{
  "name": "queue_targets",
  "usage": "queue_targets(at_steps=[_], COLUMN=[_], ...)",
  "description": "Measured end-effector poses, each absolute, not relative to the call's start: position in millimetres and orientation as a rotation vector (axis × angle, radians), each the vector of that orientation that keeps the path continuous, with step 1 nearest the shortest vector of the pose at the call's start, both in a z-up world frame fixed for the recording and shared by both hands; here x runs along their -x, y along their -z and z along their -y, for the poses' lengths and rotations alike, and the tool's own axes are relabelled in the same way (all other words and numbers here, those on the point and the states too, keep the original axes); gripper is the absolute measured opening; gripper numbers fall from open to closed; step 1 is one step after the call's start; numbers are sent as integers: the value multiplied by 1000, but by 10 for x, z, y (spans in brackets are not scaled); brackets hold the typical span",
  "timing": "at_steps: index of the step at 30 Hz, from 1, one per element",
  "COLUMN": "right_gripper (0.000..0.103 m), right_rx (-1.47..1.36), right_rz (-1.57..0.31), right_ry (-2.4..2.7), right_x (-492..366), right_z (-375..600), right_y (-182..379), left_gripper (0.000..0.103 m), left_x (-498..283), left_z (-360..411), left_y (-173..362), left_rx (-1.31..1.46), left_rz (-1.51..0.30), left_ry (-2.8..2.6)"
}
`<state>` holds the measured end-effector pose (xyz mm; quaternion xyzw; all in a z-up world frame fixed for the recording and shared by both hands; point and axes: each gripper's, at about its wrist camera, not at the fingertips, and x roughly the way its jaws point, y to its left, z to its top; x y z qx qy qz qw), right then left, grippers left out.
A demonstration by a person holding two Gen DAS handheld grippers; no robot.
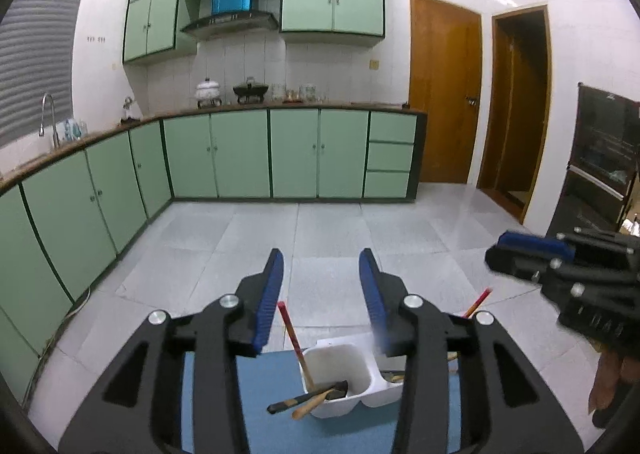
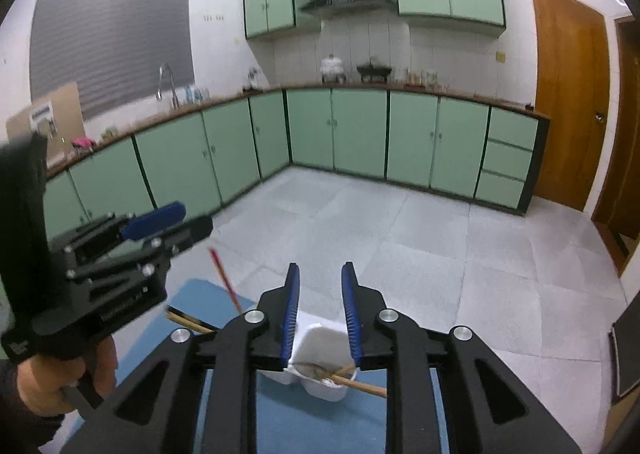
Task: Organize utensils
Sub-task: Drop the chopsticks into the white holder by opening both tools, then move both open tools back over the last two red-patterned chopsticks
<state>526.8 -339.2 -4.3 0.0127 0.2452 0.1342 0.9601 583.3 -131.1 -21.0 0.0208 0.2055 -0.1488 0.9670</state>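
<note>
Nearby, green cabinets (image 1: 240, 154) ring the tiled floor (image 1: 340, 230). On the blue mat (image 1: 272, 426), the white utensil holder (image 1: 340, 374) holds red-tipped chopsticks (image 1: 291, 334) leaning upward-left. Left gripper (image 1: 321, 286) and right gripper (image 2: 320, 308) gape empty above it.

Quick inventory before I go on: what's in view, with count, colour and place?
utensil holder: one, white, on the mat, between the grippers
mat: one, blue, under the holder
red-tipped chopsticks: at least two, wood, standing in the holder
wooden sticks: a few, tan, leaning over the holder's rim
dark-handled utensil: one, black, in the holder
base cabinets: row, green, far wall
door: one, brown, shut
left gripper: fingers open, empty
right gripper: fingers open, empty
</note>
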Motion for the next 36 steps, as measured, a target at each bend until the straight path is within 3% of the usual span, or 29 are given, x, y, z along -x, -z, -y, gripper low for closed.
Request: queue_targets(at_steps=[6, 10, 15, 25, 36], right_gripper=[38, 44, 54, 55, 55], right_rx=[-84, -60, -53, -42, -100], right_rz=[-382, -344, -336, -387, -528], right_ry=[-306, -311, -295, -224, -124], right_x=[-4461, -3840, -3085, -2038, -1469], right_z=[3528, 3481, 3421, 3262, 3252], right_y=[-315, -252, 64, 838, 1794], left_gripper=[70, 76, 80, 81, 81], left_x=[-5078, -4447, -3736, -2873, -2556], left_z=[1030, 818, 742, 729, 831], left_y=[-3, 122, 375, 966, 1517], left_rx=[-18, -11, -46, 13, 25], left_rz=[-377, -413, -445, -602, -702], left_ry=[309, 278, 243, 249, 239])
